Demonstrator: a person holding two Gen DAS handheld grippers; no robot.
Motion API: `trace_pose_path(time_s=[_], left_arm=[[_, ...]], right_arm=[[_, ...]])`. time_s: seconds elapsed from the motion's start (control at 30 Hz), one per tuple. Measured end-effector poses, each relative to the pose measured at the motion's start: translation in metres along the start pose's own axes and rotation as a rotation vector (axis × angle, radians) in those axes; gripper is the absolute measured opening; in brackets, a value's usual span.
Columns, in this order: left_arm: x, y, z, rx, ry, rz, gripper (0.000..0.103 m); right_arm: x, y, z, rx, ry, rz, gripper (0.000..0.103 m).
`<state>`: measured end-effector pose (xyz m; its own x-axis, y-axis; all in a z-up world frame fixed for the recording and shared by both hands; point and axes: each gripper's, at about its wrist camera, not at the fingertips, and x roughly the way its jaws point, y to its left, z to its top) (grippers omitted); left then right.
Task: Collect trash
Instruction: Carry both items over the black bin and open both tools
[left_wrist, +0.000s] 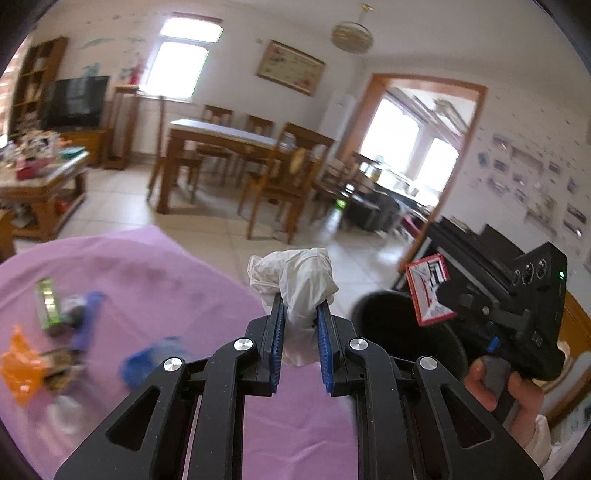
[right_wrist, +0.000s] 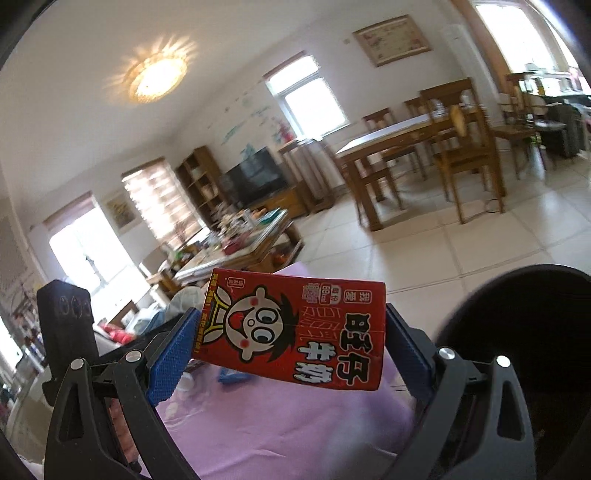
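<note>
right claw (right_wrist: 291, 341) | clamps red milk carton (right_wrist: 295, 328) | beside black bin (right_wrist: 524, 332)
</note>
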<state>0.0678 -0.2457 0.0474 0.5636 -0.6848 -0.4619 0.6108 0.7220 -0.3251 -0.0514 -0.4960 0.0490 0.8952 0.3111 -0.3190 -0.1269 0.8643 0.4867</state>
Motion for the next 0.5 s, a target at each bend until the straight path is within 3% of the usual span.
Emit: trace_pose_path(time_s=[0.23, 0.5], left_arm=[[0.063, -0.072, -0.02, 0.067, 0.07, -0.109, 0.017], [0.128, -0.124, -0.048, 0.108, 0.152, -0.199, 0.017]], right_arm=[[-0.036, -0.054, -0.002, 0.074, -0.051, -0.083, 0.093], [-0.059, -0.104, -0.011, 0.157, -0.083, -0.152, 0.093]])
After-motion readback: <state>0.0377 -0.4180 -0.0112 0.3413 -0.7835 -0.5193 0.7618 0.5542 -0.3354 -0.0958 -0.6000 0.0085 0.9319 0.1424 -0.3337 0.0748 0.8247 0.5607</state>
